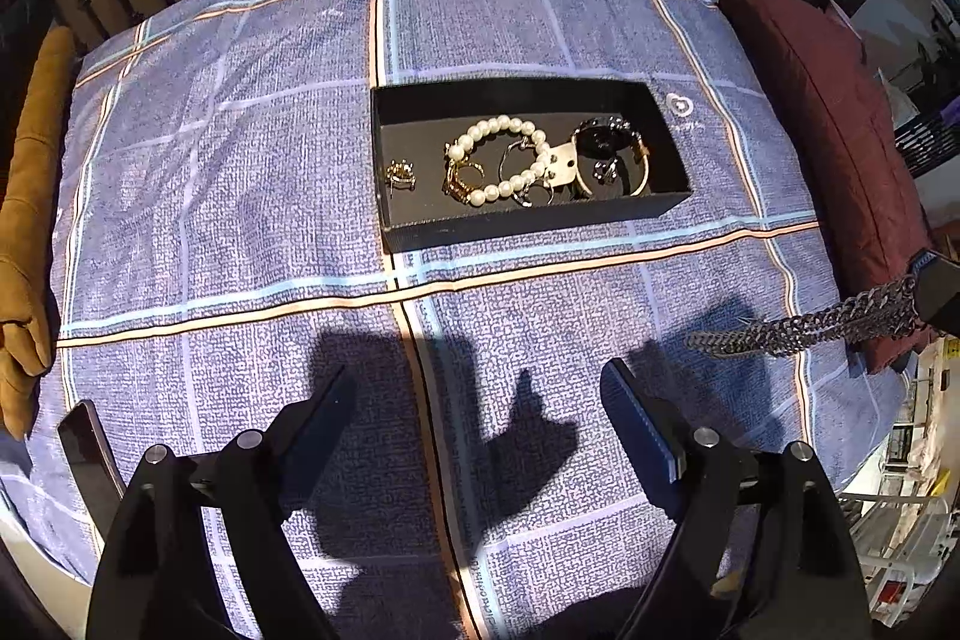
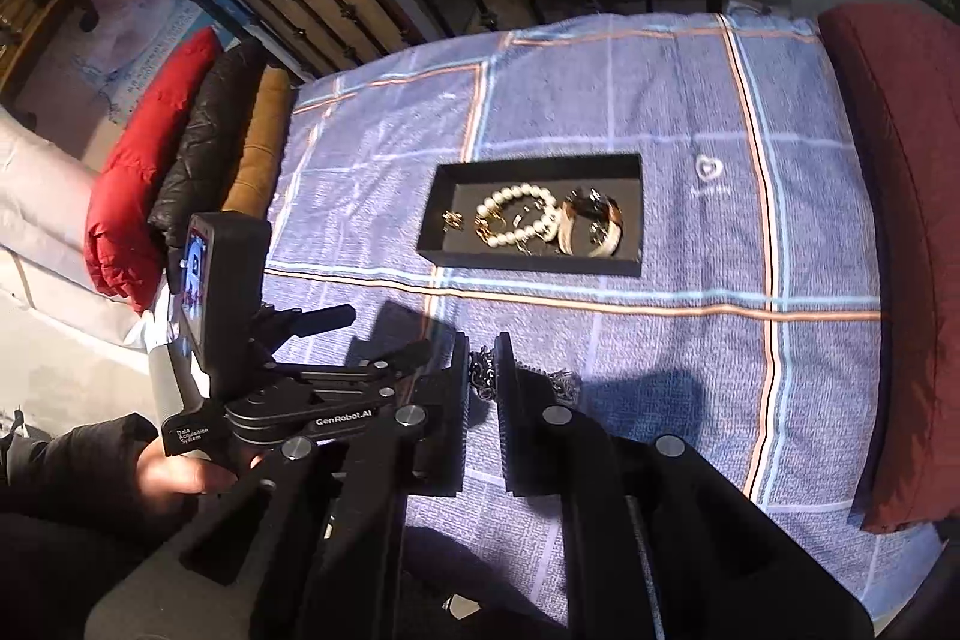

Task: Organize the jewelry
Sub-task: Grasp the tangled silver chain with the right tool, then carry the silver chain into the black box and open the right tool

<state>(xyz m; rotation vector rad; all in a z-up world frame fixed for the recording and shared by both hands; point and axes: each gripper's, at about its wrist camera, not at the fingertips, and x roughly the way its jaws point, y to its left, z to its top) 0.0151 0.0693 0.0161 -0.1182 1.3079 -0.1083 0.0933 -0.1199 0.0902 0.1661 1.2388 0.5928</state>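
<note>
Our right gripper (image 2: 481,370) clamps the dark chain (image 2: 480,370) — black box (image 2: 528,263) straight ahead, long axis crosswise; left gripper (image 1: 474,394) gapes empty.

One black box (image 1: 414,231), one pearl bracelet (image 1: 503,158), one dark chain (image 1: 804,327), one small gold earring piece (image 1: 401,175), one watch (image 1: 609,142), one maroon cushion (image 1: 840,142), one red cushion (image 2: 141,172), two grippers, the left gripper (image 1: 480,400), the right gripper (image 2: 480,370).

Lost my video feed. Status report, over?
Left gripper open, empty. Right gripper shut on dark chain. Black box ahead, path unobstructed.
</note>
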